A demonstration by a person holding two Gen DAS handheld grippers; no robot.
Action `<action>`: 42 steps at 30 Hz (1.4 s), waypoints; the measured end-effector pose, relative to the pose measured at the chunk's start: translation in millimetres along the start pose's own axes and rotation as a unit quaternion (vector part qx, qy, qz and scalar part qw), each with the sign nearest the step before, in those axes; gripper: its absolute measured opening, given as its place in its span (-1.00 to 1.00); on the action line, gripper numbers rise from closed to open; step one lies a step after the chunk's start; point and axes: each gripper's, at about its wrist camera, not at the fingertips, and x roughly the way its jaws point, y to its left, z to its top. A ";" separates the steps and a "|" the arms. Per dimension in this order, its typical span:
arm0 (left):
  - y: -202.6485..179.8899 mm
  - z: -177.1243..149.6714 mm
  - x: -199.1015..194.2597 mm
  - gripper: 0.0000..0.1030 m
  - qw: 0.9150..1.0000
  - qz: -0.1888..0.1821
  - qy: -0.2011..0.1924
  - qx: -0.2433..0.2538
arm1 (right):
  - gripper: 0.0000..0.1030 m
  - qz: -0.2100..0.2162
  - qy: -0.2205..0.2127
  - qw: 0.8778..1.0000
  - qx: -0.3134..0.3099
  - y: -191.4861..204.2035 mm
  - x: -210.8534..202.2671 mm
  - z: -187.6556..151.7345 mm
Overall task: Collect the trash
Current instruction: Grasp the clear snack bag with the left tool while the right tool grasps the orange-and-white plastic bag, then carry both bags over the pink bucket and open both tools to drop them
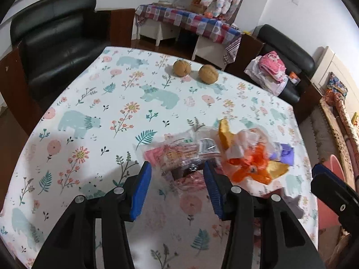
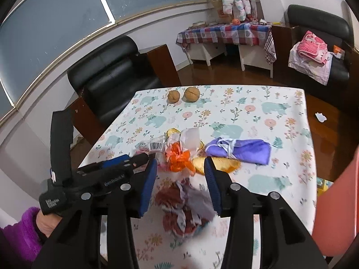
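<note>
A heap of trash lies near the table's right edge: a clear printed snack wrapper (image 1: 179, 154) (image 2: 151, 146), orange plastic scraps (image 1: 251, 168) (image 2: 180, 159), yellow peel (image 1: 224, 134) (image 2: 221, 164) and white paper (image 2: 190, 137). A crumpled red and white wrapper (image 2: 186, 208) lies closest to me. My left gripper (image 1: 177, 189) is open, its fingers either side of the snack wrapper's near end. My right gripper (image 2: 180, 186) is open just above the crumpled wrapper, and also shows in the left wrist view (image 1: 332, 190).
A purple cloth (image 2: 244, 149) lies right of the heap. Two walnuts (image 1: 195, 70) (image 2: 184, 95) sit at the table's far edge. The tablecloth (image 1: 101, 121) is floral. A black armchair (image 1: 56, 40) stands to the left, a pink bin (image 2: 336, 192) at the table's right.
</note>
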 end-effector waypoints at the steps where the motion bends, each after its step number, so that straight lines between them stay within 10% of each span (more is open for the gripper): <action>1: 0.3 -0.2 0.6 -0.35 1.000 -0.002 -0.003 0.004 | -0.13 0.002 0.004 1.000 0.001 0.5 5.3 2.3; 8: 1.7 -1.7 -9.2 -0.77 0.999 -0.015 -0.022 0.025 | -0.13 -0.005 0.023 1.000 0.003 2.1 37.1 11.5; 22: 14.7 -5.2 -40.0 -0.81 0.998 -0.029 -0.044 0.029 | -0.41 0.002 0.062 0.997 0.041 6.7 75.6 8.2; 33: -18.2 -1.9 -93.1 -0.81 0.993 -0.062 -0.086 0.049 | -0.41 -0.005 -0.030 0.999 0.045 -3.6 -18.3 7.1; 42: -113.7 -7.8 -114.2 -0.81 0.980 -0.142 -0.087 0.111 | -0.41 -0.109 -0.086 0.986 0.091 -73.9 -119.4 -26.9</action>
